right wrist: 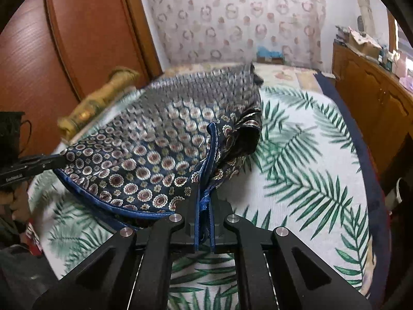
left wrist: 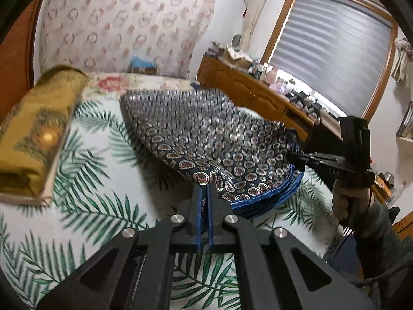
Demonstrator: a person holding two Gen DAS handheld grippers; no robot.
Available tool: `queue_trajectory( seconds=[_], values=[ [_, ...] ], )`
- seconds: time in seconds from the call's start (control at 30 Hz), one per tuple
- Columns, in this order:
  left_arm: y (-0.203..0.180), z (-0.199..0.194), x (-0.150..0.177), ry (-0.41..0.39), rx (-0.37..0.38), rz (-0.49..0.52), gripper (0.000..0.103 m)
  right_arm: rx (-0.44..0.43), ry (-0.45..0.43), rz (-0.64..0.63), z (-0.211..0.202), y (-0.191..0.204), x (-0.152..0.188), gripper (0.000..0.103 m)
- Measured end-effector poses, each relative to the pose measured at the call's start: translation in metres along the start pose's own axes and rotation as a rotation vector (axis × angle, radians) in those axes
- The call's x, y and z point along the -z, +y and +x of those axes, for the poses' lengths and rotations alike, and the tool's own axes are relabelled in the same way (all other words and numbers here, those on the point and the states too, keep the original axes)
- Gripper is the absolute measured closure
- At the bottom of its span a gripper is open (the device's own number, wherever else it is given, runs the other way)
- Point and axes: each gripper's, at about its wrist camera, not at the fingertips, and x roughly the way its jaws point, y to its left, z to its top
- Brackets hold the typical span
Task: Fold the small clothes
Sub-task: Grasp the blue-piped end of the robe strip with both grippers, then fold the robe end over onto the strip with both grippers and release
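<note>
A navy patterned scarf (left wrist: 206,139) with a blue hem is held up above the palm-leaf bedspread (left wrist: 90,206). My left gripper (left wrist: 204,193) is shut on its near edge. My right gripper (left wrist: 296,157) shows at the right in the left wrist view, pinching the scarf's other corner. In the right wrist view the right gripper (right wrist: 205,196) is shut on the blue hem of the scarf (right wrist: 155,139), and the left gripper (right wrist: 55,161) holds the far left corner. The cloth sags between them and its far part is blurred.
A folded yellow cloth (left wrist: 38,134) lies at the left on the bed; it also shows in the right wrist view (right wrist: 103,98). A cluttered wooden dresser (left wrist: 258,93) runs along the right. A wooden door (right wrist: 77,38) stands behind at the left.
</note>
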Motion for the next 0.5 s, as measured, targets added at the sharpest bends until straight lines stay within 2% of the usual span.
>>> queue_trajectory(
  seconds=[0.3,0.5],
  values=[
    [0.005,-0.038,-0.008,-0.086,-0.005,0.010,0.103,-0.062,-0.075,-0.012,-0.032,0.022,-0.013,0.101],
    [0.010,-0.039,-0.019,-0.115,-0.023,0.021,0.103,-0.085,-0.114,-0.027,-0.049,0.033,-0.019,0.101]
  ],
)
